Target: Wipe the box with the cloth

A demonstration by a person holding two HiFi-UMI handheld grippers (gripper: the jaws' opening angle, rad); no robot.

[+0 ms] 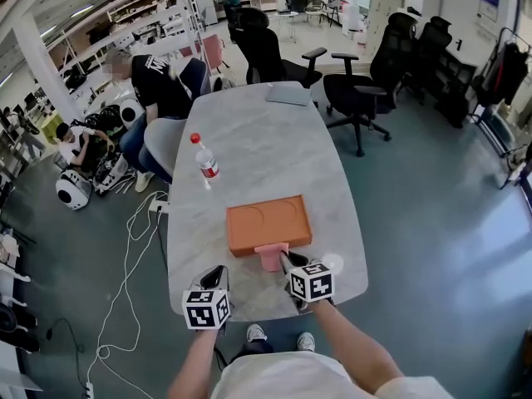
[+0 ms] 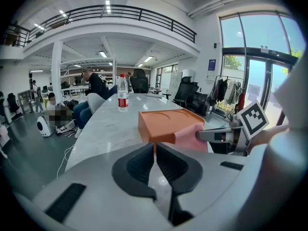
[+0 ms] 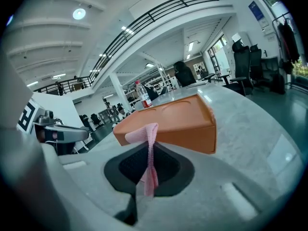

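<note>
right gripper (image 3: 148,165) jaws pinched on pink cloth (image 1: 271,256), the cloth touching the near side wall of the orange box (image 1: 268,221), which lies flat on the grey table (image 1: 249,131) near its front edge. left gripper (image 2: 155,154) jaws pressed together with nothing between, at the table's front edge, apart from the box's near left corner; water bottle (image 1: 205,163) upright further up the table

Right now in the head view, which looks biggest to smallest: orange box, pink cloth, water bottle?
1. orange box
2. pink cloth and water bottle look alike; the bottle stands farther off, so unranked.
</note>
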